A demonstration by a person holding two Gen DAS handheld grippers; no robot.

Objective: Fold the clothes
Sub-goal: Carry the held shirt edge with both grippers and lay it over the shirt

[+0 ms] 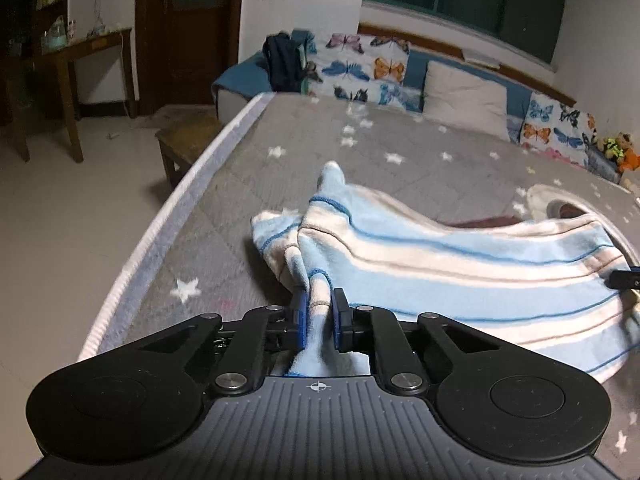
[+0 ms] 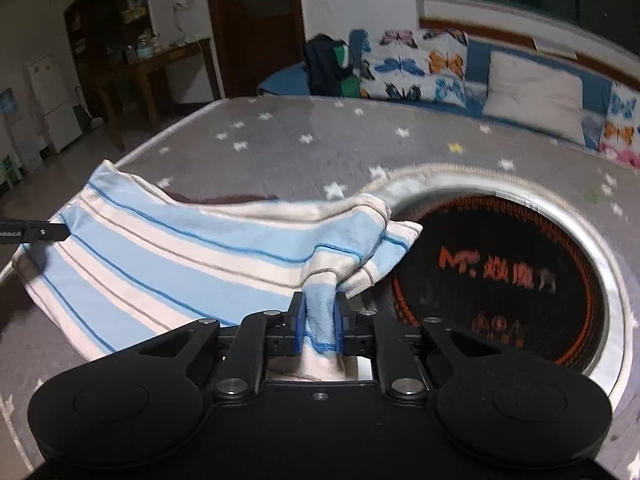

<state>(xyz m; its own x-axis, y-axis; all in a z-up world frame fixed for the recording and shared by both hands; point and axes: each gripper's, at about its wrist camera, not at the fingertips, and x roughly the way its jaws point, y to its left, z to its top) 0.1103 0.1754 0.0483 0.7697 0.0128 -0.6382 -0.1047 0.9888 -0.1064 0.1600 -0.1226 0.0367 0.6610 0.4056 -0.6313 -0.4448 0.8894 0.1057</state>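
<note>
Both grippers, left point(image 1: 319, 312) and right point(image 2: 320, 322), are clamped on bunched ends of a blue-and-white striped garment point(image 1: 460, 264), held stretched over the star-patterned bench point(image 1: 248, 184) near its left edge. No neat fold is seen; folding appears unfinished.

Grey star-print table cover point(image 1: 320, 136) carries striped garment point(image 1: 460, 264)

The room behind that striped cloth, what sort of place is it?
Probably a lived-in home room: a butterfly-print cushion along a window bench, a wooden side table with bottles, and a white fridge beyond. The striped cloth lies on a star-patterned table cover.
</note>
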